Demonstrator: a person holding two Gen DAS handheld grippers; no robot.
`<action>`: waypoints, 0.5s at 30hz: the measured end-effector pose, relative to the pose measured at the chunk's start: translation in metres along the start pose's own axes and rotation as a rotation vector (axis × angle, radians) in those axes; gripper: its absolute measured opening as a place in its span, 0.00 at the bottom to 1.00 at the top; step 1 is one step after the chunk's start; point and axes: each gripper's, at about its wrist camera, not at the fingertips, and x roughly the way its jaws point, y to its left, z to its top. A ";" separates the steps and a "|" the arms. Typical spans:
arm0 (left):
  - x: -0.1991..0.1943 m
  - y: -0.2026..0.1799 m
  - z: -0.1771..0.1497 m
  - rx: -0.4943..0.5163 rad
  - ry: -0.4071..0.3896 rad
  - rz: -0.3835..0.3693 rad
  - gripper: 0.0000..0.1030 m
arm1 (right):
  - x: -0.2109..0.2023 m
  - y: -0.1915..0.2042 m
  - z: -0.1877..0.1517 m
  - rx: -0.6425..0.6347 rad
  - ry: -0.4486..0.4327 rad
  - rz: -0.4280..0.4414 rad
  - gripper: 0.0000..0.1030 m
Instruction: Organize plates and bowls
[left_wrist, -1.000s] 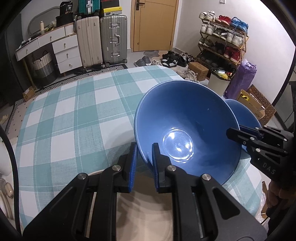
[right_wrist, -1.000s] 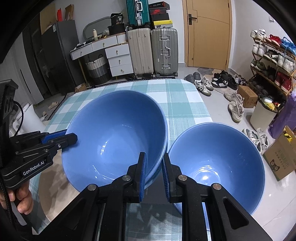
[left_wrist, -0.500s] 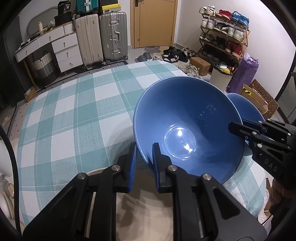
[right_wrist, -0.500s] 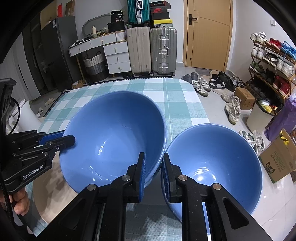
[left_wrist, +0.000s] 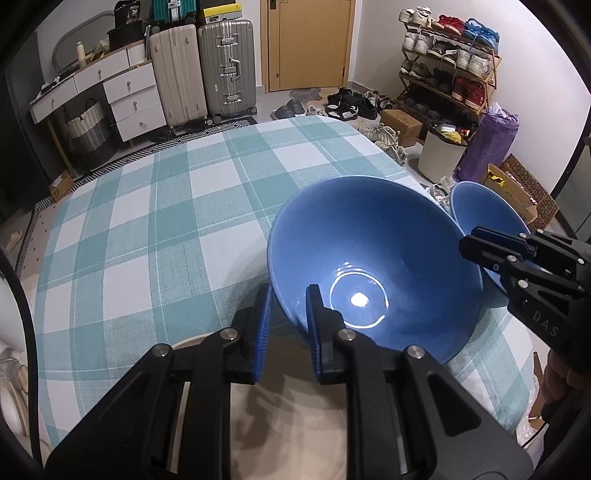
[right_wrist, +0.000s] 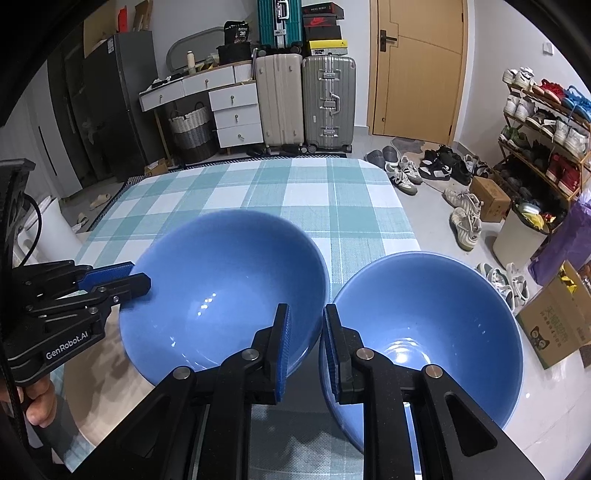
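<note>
Fingers of the left gripper (left_wrist: 286, 308) are clenched on the near rim of the left blue bowl (left_wrist: 373, 273), one blue-padded finger outside the wall and one inside. That bowl is tilted, its mouth turned toward the left wrist camera, over the near right part of the counter (left_wrist: 166, 229) with its teal and white checked cloth. Fingers of the right gripper (right_wrist: 304, 328) are clenched on the rim of the right blue bowl (right_wrist: 432, 332), again one finger inside and one outside; this bowl is tilted too and hangs at the counter's right edge, partly over the floor (right_wrist: 436, 221). The two bowls are side by side, rims close together; whether they touch cannot be told. A pale round plate (left_wrist: 280, 424) lies on the counter beneath the left gripper. Beyond the counter stand suitcases (right_wrist: 306, 99), a white dresser (right_wrist: 218, 107), a wooden door (right_wrist: 417, 70) and a shoe rack (right_wrist: 543, 125).
</note>
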 end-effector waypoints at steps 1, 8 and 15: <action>0.000 0.000 -0.001 -0.001 0.001 -0.001 0.14 | 0.000 0.000 0.000 0.000 0.000 0.001 0.18; -0.006 0.005 -0.001 -0.028 -0.002 -0.023 0.20 | -0.005 -0.005 0.001 0.021 -0.002 0.016 0.35; -0.034 0.013 0.002 -0.084 -0.044 -0.107 0.70 | -0.026 -0.015 0.006 0.077 -0.043 0.052 0.82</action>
